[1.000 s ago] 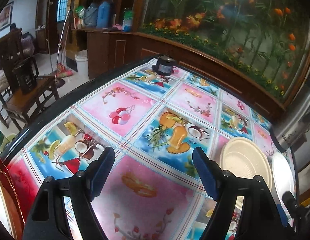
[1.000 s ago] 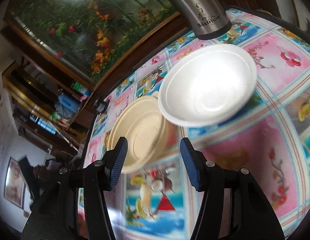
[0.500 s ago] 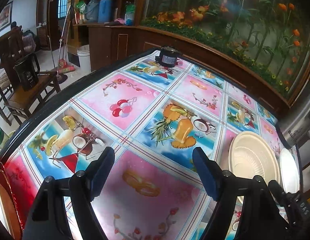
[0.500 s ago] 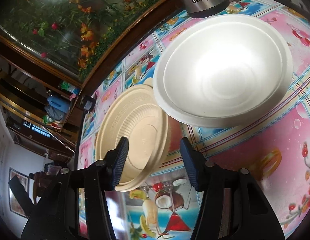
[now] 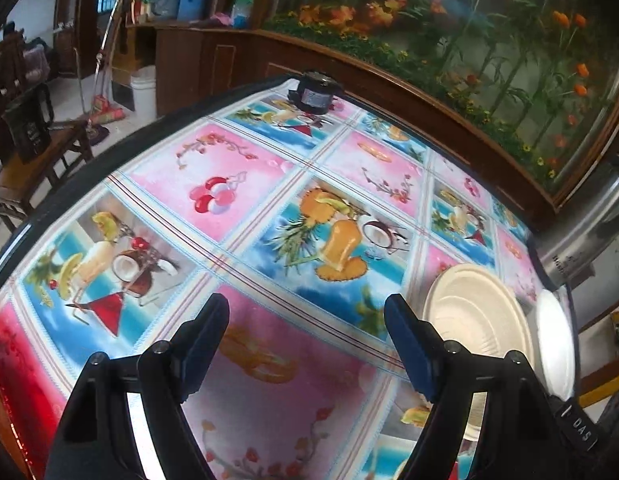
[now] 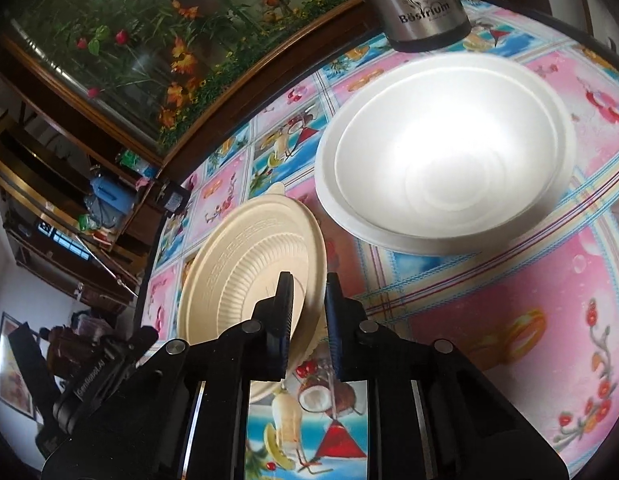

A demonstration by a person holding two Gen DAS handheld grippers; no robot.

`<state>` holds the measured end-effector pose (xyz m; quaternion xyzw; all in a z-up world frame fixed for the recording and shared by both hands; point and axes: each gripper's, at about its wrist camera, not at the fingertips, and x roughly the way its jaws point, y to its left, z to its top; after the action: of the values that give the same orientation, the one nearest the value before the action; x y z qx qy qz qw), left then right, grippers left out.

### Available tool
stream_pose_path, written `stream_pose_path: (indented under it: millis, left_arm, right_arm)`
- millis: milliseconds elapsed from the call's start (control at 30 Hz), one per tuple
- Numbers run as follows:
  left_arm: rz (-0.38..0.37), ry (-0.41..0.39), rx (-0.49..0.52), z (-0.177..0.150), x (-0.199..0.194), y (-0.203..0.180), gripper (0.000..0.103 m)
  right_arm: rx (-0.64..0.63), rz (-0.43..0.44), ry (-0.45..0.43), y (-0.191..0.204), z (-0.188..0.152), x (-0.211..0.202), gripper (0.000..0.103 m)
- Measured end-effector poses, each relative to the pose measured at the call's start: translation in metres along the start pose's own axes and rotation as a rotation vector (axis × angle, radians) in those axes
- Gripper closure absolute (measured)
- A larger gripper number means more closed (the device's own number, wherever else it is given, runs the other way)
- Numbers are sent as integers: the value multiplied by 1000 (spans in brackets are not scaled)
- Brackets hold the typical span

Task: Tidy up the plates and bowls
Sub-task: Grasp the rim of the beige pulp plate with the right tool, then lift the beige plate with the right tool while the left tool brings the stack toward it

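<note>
The right gripper (image 6: 307, 300) is closing its jaws on the near rim of the cream plate (image 6: 245, 264); the rim sits between the two pads, which look pressed against it, one over the ribbed inside and one on the outer edge. The cream plate lies on the table (image 6: 489, 320), which is covered with a cloth of pink and blue fruit pictures, and its near edge appears tilted up off the cloth, though this is hard to judge. Just beside it, at two o'clock from the gripper in the right wrist view, stands the white bowl (image 6: 445, 152), apart from the cream plate by a narrow strip of cloth. Beyond the bowl, at twelve o'clock, is a steel flask (image 6: 421, 4) with lettering on its side.

The left gripper (image 5: 307, 344) hangs over a pink square of the cloth with its jaws spread wide and nothing between them. In its view the cream plate (image 5: 473, 316) shows at three o'clock, past the right finger, with the white bowl (image 5: 553, 344) further out near the table edge. A small dark jar (image 5: 315, 94) stands at twelve o'clock at the far edge of the table.
</note>
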<state>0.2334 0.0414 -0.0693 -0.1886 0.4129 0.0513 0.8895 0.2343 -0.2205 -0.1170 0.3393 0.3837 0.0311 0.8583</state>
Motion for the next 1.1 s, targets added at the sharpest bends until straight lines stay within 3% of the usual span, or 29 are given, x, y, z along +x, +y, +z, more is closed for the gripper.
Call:
stream_pose_path:
  millis: [200,367,433,567,667,767,1100]
  left_arm:
    - [-64,58,-51,1,8,9,23]
    - [-83,85,-13,-4,13,-2,22]
    - [-96,120,13,-7,18,-8,21]
    - [-71,131,30,-9,21,-11,21]
    - [-103,146,16,-9,21,-10,21]
    - [-161,211,-6,-12,29,-10,20]
    - [-178,221,-45,-11,26,-5,20]
  right_arm:
    - [-10,36,31,-9,-3,-16,87]
    - [70,94,65,-21,-4,-14,87]
    - [67,88,57,-23,-6,-12,82]
    - [40,92,30,-19,-9,-12,81]
    - [14,85,13,-14,-12,-11,81]
    - [5,78,21,-12,-13,-8,81]
    - [27,91,24,-16,-10,-7,80]
